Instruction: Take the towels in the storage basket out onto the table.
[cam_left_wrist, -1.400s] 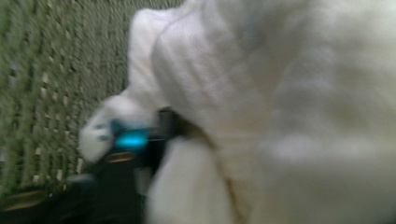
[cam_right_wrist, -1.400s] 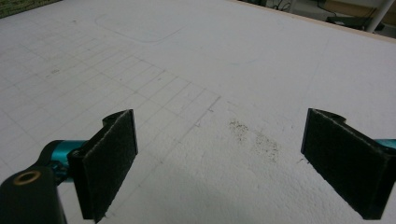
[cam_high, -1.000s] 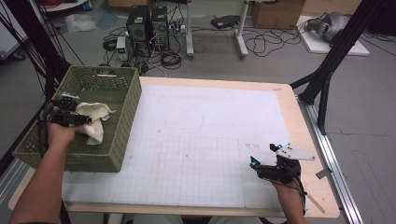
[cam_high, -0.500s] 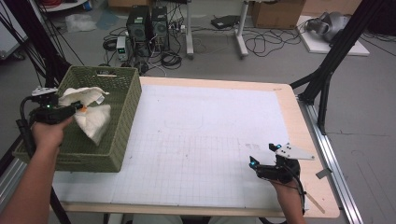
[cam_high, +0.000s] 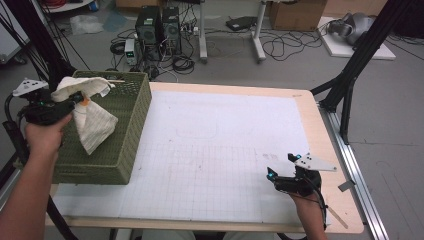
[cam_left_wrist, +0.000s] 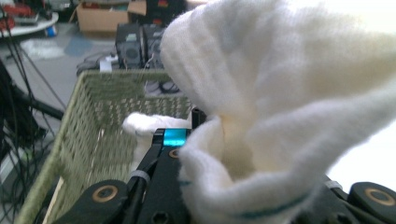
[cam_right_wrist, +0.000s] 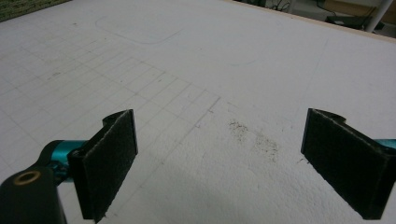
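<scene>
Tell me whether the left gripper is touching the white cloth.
Touching. In the left gripper view the white cloth is bunched between the jaws of the left gripper; the high view shows it hanging from that gripper above the green basket.

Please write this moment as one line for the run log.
left gripper: shut on white cloth, lifted over green basket | right gripper: open, empty, low over white mat

A crumpled white cotton cloth (cam_left_wrist: 280, 107) hid most of the left gripper's jaws in the left gripper view, its top and right side cut off; the woven green basket's (cam_left_wrist: 93, 126) floor lay blurred.
</scene>
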